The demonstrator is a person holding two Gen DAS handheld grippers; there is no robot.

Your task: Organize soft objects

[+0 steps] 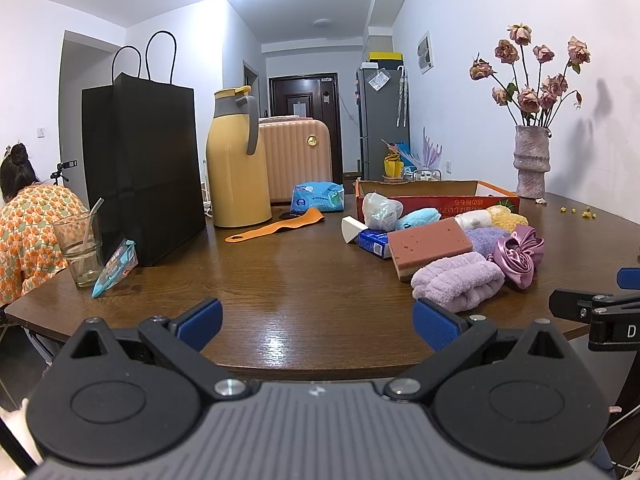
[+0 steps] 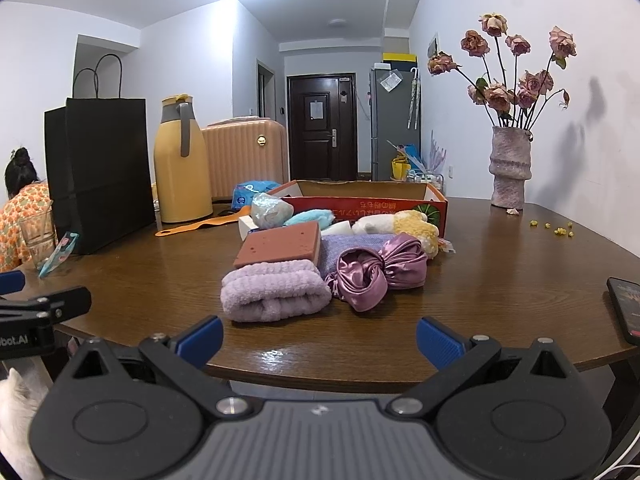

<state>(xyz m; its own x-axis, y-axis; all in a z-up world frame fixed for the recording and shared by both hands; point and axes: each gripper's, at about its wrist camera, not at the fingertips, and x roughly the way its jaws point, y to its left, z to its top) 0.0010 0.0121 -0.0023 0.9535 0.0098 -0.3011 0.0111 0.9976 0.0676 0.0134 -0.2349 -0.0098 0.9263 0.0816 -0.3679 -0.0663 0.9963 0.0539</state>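
A pile of soft things lies on the brown table in front of an orange cardboard box point(image 2: 434, 200) point(image 1: 496, 200). The pile holds a lilac rolled towel point(image 2: 276, 290) point(image 1: 456, 280), a brick-red sponge point(image 2: 280, 246) point(image 1: 430, 246), a purple satin scrunchie point(image 2: 376, 270) point(image 1: 518, 254), a blue plush point(image 2: 310, 218), a yellow plush point(image 2: 416, 226) and a plastic-wrapped item point(image 2: 270, 208). My left gripper point(image 1: 318, 322) is open and empty at the near table edge, left of the pile. My right gripper point(image 2: 320, 340) is open and empty, just short of the towel.
A black paper bag point(image 1: 140, 168), a yellow thermos point(image 1: 236, 160), an orange strap point(image 1: 276, 228), a blue tissue pack point(image 1: 318, 198) and a glass with a straw point(image 1: 80, 250) stand on the left. A vase of dried roses point(image 2: 510, 168) stands back right. A phone point(image 2: 626, 312) lies at the right edge. A person point(image 1: 28, 224) sits at far left.
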